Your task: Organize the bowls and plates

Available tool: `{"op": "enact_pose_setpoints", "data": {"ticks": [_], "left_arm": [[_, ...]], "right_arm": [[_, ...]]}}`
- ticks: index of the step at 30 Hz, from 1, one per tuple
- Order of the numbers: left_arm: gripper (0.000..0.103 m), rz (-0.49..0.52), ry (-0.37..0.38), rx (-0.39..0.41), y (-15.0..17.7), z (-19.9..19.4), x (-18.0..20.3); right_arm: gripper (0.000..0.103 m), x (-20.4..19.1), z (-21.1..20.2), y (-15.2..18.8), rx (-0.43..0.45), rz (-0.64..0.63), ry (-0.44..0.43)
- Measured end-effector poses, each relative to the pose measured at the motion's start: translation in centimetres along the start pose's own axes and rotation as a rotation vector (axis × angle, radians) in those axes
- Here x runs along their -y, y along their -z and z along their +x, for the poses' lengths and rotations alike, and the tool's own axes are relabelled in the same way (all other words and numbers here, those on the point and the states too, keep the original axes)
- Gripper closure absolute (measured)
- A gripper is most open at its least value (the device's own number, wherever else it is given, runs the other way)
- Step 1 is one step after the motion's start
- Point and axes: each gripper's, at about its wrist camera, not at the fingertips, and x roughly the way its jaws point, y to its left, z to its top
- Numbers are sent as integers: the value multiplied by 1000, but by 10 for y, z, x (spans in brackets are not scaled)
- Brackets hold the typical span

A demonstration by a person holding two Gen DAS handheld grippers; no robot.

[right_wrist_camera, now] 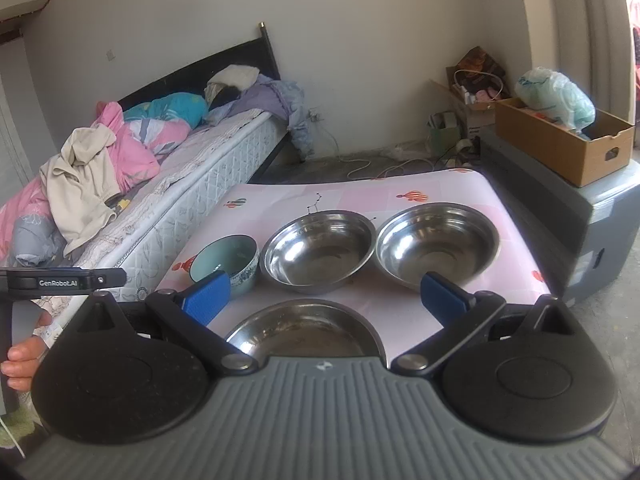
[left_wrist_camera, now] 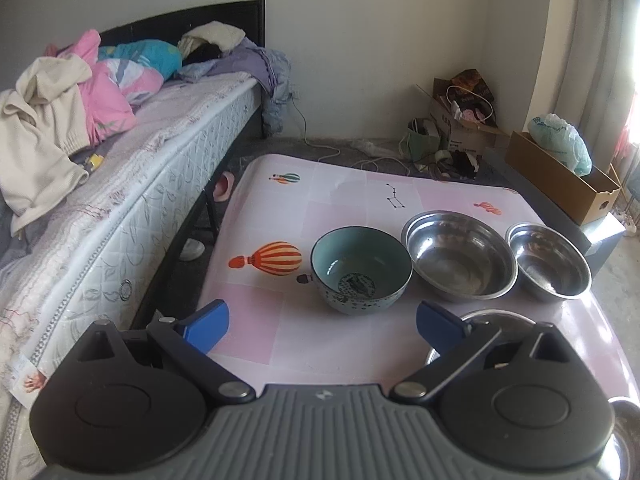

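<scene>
Right now my left gripper (left_wrist_camera: 322, 322) is spread wide w/ nothing between the blue pads, held over the near part of the pink balloon-print table (left_wrist_camera: 276, 208). My right gripper (right_wrist_camera: 326, 294) is spread wide too, empty, hovering above the shallow steel dish nearest me (right_wrist_camera: 304, 330); its near edge is hidden behind the gripper body. In the left wrist view that same dish shows only as a sliver behind the right-side finger. Just past the left gripper sits the teal ceramic bowl w/ dark speckled outside (left_wrist_camera: 361, 270), upright, a dark round motif on its inside. To its right, close beside it, is the large stainless steel bowl (left_wrist_camera: 460, 255), then the second stainless steel bowl (left_wrist_camera: 549, 262) close to that one near the table's right edge; can't tell if any rims touch. All three stand in a row across the table, upright. In the right wrist view the teal bowl is partly covered by my left-side pad. Beyond the table's left side runs the bed w/ white quilted mattress (left_wrist_camera: 132, 184), piled w/ pink and cream clothes. Far right, an open brown cardboard box (right_wrist_camera: 568, 148) rests on a grey cabinet, a pale green plastic bag in it.
</scene>
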Motion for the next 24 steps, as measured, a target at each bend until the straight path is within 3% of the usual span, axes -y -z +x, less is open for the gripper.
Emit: {"op": "enact_pose_setpoints", "data": {"ticks": [5, 14, 24], "left_arm": [[3, -11, 12, -16, -4, 17, 2], [14, -12, 38, -34, -16, 40, 10], [24, 120, 187, -51, -74, 79, 83]], "right_arm": [[2, 2, 18, -7, -14, 6, -23], [7, 14, 45, -12, -30, 36, -33], [22, 86, 79, -35, -18, 155, 84]]}}
